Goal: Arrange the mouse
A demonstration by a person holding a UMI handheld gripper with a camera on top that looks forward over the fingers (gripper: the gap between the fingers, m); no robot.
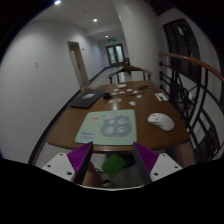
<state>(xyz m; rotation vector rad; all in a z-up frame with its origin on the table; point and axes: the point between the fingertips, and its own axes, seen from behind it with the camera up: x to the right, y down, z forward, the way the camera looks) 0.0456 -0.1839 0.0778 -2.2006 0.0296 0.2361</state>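
Mouse [160, 120] on table [75, 125], right of mat [107, 126]

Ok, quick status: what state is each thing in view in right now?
claw: open, holding nothing, above the table's near edge.
mouse: resting on the table, beyond the claw, untouched.
mat: lying flat on the table, beside the mouse.
laptop: lying flat, far side of the table.
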